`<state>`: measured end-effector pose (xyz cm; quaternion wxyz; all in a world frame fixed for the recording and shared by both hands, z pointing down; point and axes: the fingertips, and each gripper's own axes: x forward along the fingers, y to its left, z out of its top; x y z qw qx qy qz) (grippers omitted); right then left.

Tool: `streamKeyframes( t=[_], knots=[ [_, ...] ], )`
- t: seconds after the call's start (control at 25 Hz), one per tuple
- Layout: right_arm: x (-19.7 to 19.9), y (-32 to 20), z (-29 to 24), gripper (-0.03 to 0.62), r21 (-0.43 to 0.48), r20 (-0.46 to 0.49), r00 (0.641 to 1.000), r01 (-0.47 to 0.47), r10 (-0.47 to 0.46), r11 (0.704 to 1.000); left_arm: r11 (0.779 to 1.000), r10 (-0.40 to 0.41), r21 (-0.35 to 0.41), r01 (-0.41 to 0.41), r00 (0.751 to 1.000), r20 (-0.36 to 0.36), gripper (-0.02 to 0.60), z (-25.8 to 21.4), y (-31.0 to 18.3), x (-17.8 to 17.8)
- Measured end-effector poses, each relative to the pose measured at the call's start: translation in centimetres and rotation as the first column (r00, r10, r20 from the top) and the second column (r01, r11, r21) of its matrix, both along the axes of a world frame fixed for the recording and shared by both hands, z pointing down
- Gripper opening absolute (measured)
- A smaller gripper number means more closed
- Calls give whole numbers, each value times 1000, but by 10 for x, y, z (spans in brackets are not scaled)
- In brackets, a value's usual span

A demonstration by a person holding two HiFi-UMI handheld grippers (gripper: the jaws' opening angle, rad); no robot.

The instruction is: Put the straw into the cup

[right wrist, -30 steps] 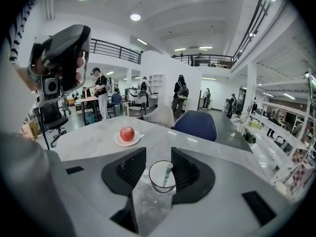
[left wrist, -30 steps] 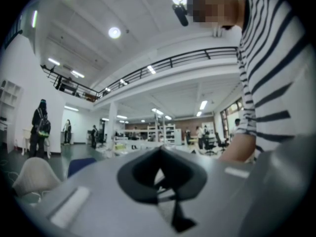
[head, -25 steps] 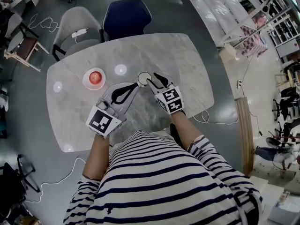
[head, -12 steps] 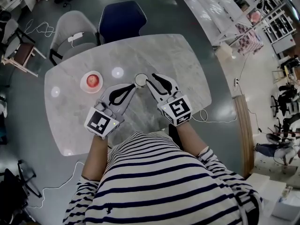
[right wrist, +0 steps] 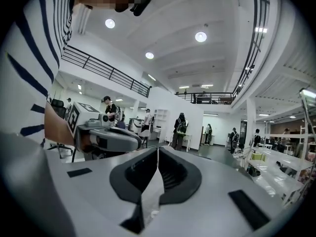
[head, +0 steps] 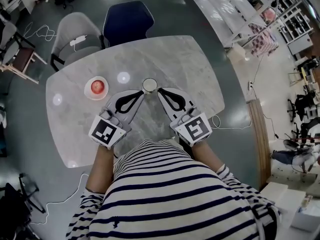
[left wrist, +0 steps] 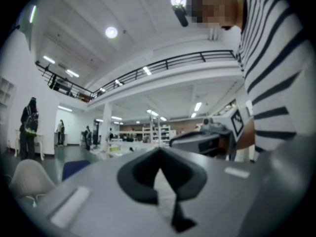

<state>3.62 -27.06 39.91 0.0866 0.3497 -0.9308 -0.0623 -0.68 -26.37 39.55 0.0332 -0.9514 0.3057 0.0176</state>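
The cup (head: pixel 149 85) is a small round one with a pale rim, standing mid-table; I look straight down into it and cannot make out a straw. My left gripper (head: pixel 142 91) hovers just in front of it on its left, jaws together and holding nothing. My right gripper (head: pixel 159 90) hangs in front of it on the right, its jaws closing, tips meeting with nothing between them. In the left gripper view the left gripper (left wrist: pixel 159 149) points level over the room. The right gripper view shows the right gripper (right wrist: pixel 158 149) empty, with the left gripper (right wrist: pixel 111 137) beside it.
A white saucer (head: pixel 88 90) holding a red thing (head: pixel 98 86) sits left of the cup on the marble table (head: pixel 190 64). A grey chair (head: pixel 75 31) and a dark blue chair (head: pixel 127 21) stand at the far side. Cables lie on the floor.
My right gripper has drawn back from the cup towards the person and lifted, and its jaws went from wide open to together. The left gripper stayed put.
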Motion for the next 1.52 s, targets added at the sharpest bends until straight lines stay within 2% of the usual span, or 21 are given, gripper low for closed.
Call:
streamKeyframes(
  t=[0.2,0.4,1.52],
  knots=[
    [-5,11,-4,6,-2,-3,1000,30,-30,1000,1000,4,2,-4,1000,1,6,0,1,0],
    [-9,21,5,6,1,-53,997,61,-61,998,1000,2,-2,-2,1000,2,6,2,2,-3],
    [-5,23,17,5,-14,-82,995,51,-52,999,1000,-3,-6,3,1000,-3,6,7,2,-1]
  ],
)
